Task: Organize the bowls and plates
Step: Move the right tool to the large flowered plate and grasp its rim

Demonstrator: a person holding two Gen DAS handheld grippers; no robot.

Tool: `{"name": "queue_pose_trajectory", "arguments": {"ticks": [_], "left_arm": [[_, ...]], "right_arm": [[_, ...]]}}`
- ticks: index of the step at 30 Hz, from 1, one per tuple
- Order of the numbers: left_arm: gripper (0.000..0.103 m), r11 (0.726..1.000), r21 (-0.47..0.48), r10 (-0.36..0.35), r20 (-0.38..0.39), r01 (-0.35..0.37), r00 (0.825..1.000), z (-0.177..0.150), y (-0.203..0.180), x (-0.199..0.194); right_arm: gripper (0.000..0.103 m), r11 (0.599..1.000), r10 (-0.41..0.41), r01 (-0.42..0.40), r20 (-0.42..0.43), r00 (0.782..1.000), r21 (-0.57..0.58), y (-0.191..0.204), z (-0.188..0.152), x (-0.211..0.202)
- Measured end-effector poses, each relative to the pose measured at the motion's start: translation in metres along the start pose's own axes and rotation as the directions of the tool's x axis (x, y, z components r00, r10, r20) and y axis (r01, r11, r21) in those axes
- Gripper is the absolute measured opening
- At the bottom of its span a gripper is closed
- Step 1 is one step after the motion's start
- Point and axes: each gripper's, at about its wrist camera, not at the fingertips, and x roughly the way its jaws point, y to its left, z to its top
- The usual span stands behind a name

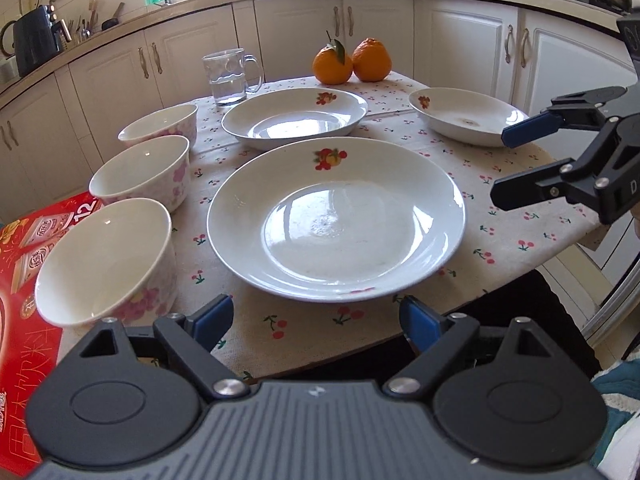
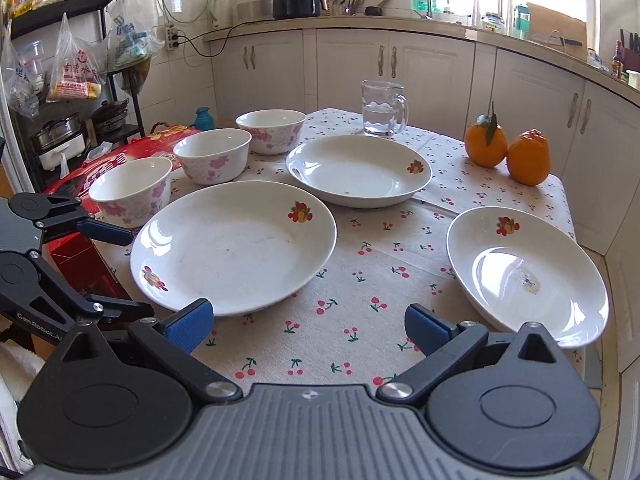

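Glossy white fruit-print plates (image 1: 336,220) and three round pink-flowered bowls (image 1: 140,178) sit apart on the cherry-print cloth (image 2: 340,320); left gripper (image 1: 312,320) and right gripper (image 2: 308,326) hover, blue-padded jaws spread, empty.

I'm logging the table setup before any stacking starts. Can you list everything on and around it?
Plates: three, white with fruit print, centre and right of table.
Bowls: three, white with pink flowers, row along left edge.
Glass mug: one, clear, part-filled with water, far side.
Oranges: two, orange, far right corner.
Tablecloth: one, beige with cherries.
Red box: one, left of table.
Left tongs: open, empty, near front plate.
Right tongs: open, empty, over tablecloth.
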Motion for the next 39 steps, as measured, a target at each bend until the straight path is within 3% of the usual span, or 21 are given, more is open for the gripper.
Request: {"name": "queue_pose_trajectory", "arguments": {"ticks": [8, 15, 22, 32, 39], "left_arm": [[0.095, 0.997, -0.061, -0.041, -0.007, 0.04, 0.999, 0.0, 0.007, 0.014], [0.103, 0.996, -0.077, -0.048, 0.0, 0.048, 0.999, -0.002, 0.006, 0.017], [0.103, 0.996, -0.078, -0.05, 0.006, 0.051, 0.999, -0.003, 0.006, 0.018], [0.103, 0.996, -0.084, -0.037, 0.008, 0.037, 0.999, -0.002, 0.004, 0.018], [0.103, 0.997, -0.065, -0.05, 0.009, 0.05, 0.999, 0.0, 0.005, 0.019]], "right_arm": [[0.103, 0.993, 0.113, -0.114, -0.056, 0.992, -0.017, -0.004, 0.022, 0.024], [0.103, 0.978, 0.207, -0.208, -0.143, 0.968, 0.012, -0.012, 0.03, 0.057], [0.103, 0.973, 0.227, -0.229, -0.225, 0.948, 0.016, -0.014, 0.028, 0.08], [0.103, 0.953, 0.295, -0.301, -0.253, 0.921, 0.015, -0.018, 0.043, 0.097], [0.103, 0.95, 0.289, -0.311, -0.283, 0.915, -0.037, -0.014, 0.058, 0.117]]}}
